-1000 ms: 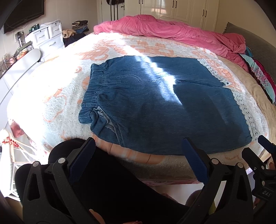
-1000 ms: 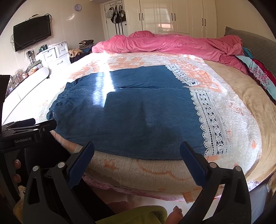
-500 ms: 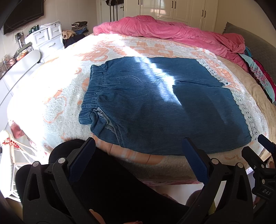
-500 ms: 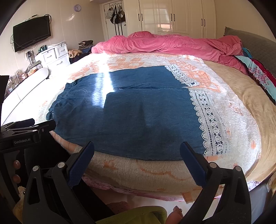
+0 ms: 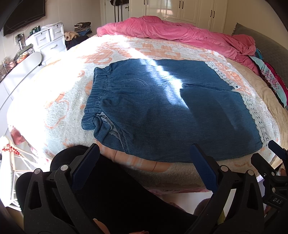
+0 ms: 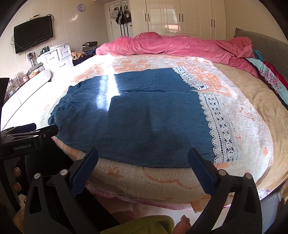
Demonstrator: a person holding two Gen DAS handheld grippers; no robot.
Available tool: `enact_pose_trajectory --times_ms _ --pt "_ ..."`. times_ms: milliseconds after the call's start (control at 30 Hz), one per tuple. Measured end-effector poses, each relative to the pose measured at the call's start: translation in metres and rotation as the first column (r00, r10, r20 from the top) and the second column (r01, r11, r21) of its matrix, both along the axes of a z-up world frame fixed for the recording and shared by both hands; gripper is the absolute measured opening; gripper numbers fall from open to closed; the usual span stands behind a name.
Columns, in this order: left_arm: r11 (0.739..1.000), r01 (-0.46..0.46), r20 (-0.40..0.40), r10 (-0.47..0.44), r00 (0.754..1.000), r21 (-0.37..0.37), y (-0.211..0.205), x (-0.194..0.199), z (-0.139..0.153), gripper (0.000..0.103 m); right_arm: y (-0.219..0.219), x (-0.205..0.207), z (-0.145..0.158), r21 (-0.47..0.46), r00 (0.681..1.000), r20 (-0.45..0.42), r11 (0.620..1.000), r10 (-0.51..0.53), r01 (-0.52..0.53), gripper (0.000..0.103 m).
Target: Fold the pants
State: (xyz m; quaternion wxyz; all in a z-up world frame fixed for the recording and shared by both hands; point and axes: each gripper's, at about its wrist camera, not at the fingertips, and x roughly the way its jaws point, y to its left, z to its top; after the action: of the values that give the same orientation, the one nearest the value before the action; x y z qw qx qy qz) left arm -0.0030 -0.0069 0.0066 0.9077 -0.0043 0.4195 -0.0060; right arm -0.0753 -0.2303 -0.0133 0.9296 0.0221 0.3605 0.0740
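Note:
Blue denim pants (image 5: 162,108) lie flat on the bed, elastic waistband (image 5: 95,97) to the left, white lace hems (image 5: 255,117) to the right. They also show in the right wrist view (image 6: 136,117), with the lace hem (image 6: 219,122) at right. My left gripper (image 5: 144,162) is open and empty, held off the bed's near edge below the waist end. My right gripper (image 6: 143,163) is open and empty, off the near edge below the leg end. Each gripper shows at the edge of the other's view.
The bed has a fluffy white and peach blanket (image 5: 59,100). A pink duvet (image 6: 180,45) is bunched at the far side, patterned cloth (image 6: 273,81) at the right. White drawers (image 6: 57,57), a wall TV (image 6: 33,33) and wardrobes (image 6: 180,16) stand beyond.
Both views have drifted slightly. The pants have not moved and both grippers stay open.

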Motion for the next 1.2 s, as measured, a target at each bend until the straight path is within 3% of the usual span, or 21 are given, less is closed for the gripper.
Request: enact_pose_trajectory --times_ms 700,1200 --pt "1.0 -0.004 -0.011 0.004 1.0 -0.019 0.01 0.013 -0.006 0.094 0.011 0.03 0.005 -0.009 0.999 -0.007 0.999 0.049 -0.05 0.099" --pt "0.997 -0.052 -0.047 0.049 0.998 -0.062 0.049 0.069 -0.006 0.094 0.047 0.117 0.009 -0.012 0.981 -0.07 0.984 0.179 -0.18 0.099"
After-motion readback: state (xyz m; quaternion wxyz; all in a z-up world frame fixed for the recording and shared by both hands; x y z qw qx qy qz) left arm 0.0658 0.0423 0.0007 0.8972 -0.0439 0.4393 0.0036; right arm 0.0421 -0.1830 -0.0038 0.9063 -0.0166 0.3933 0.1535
